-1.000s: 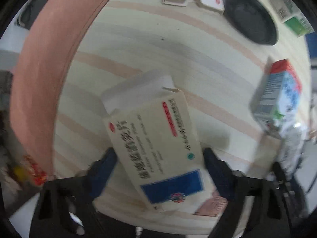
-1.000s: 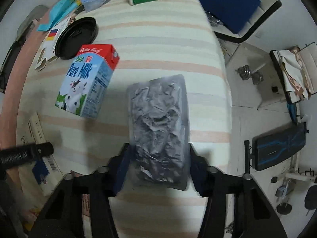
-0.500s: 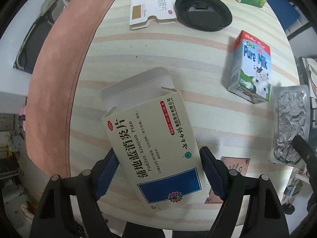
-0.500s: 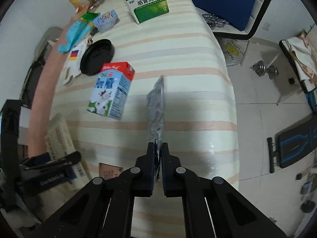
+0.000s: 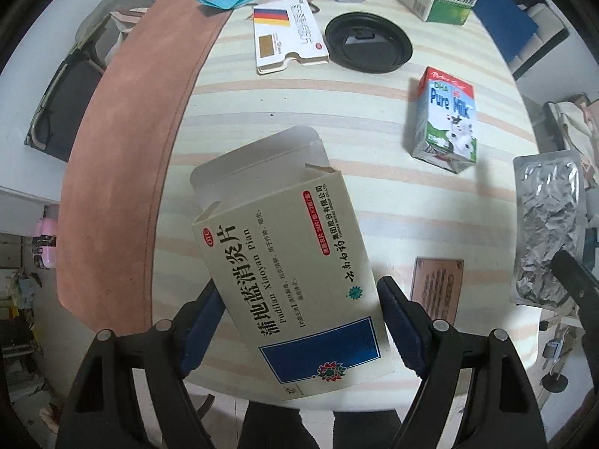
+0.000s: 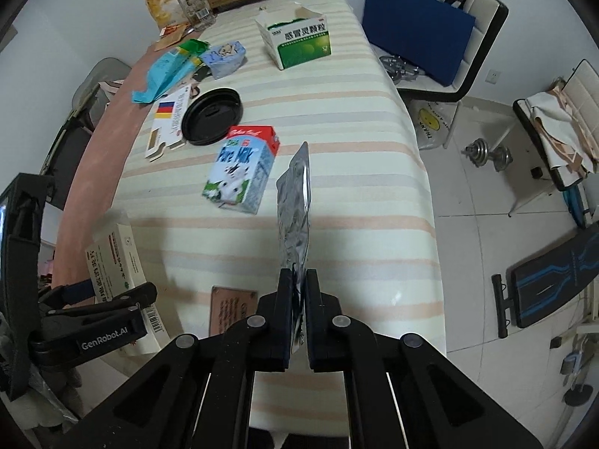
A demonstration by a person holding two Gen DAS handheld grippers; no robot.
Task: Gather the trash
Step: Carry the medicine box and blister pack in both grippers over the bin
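My left gripper [image 5: 299, 321] is shut on a cream medicine box [image 5: 284, 262] with a blue panel and an open flap, held above the striped tablecloth. It also shows in the right wrist view [image 6: 112, 258], held by the left gripper [image 6: 108, 299]. My right gripper [image 6: 298, 280] is shut on a crumpled silver foil pack [image 6: 295, 205], held edge-on above the table. The pack shows flat at the right of the left wrist view [image 5: 548, 224].
On the table lie a Pure Milk carton [image 6: 241, 172], a black lid [image 6: 211, 116], a flat white box [image 6: 166, 121], a green-white box [image 6: 295, 39], blue wrappers [image 6: 164, 71] and a brown plaque [image 6: 232, 310]. Chairs [image 6: 430, 37] and dumbbells [image 6: 486, 151] stand right.
Both grippers have risen and drawn back from the table with their loads. The right gripper turned the foil pack from flat to edge-on. More of the table shows now.
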